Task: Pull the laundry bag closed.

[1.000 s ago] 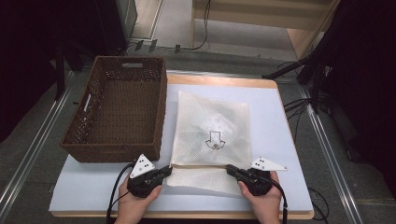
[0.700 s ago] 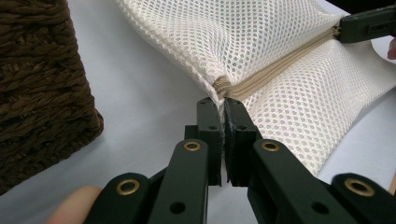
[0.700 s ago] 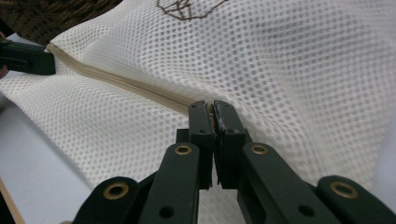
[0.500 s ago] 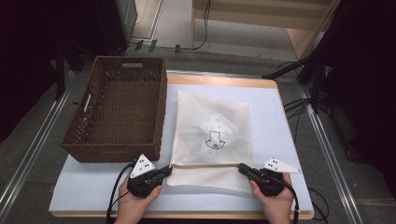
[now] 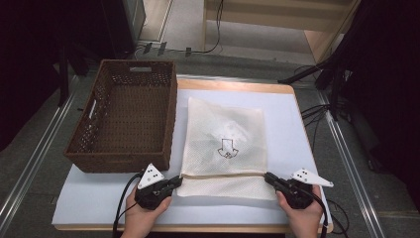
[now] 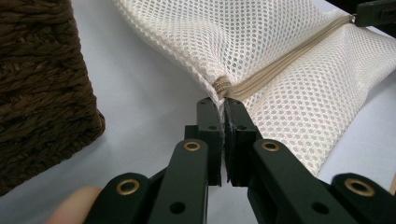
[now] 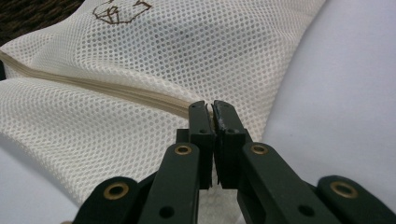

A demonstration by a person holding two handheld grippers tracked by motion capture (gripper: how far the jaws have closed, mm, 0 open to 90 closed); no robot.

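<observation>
A cream mesh bag (image 5: 225,134) with a brown arrow print lies flat on the white table mat (image 5: 297,129). A beige zipper (image 5: 223,175) runs across its near end. My left gripper (image 5: 177,181) is shut on the bag's left corner where the zipper starts (image 6: 221,103). My right gripper (image 5: 267,177) is shut on the zipper at its right end (image 7: 209,106), and the beige zipper line (image 7: 116,91) runs away from its jaws. The mesh (image 6: 280,107) is pulled taut between the two grippers.
A dark brown woven basket (image 5: 124,114) stands on the mat just left of the bag, its corner (image 6: 42,88) close to my left gripper. The table's wooden edge (image 5: 237,87) is at the far side. Cables trail off the table to the right.
My right gripper has slid to the right along the zipper, toward the bag's right edge. The left gripper has stayed put on the left corner.
</observation>
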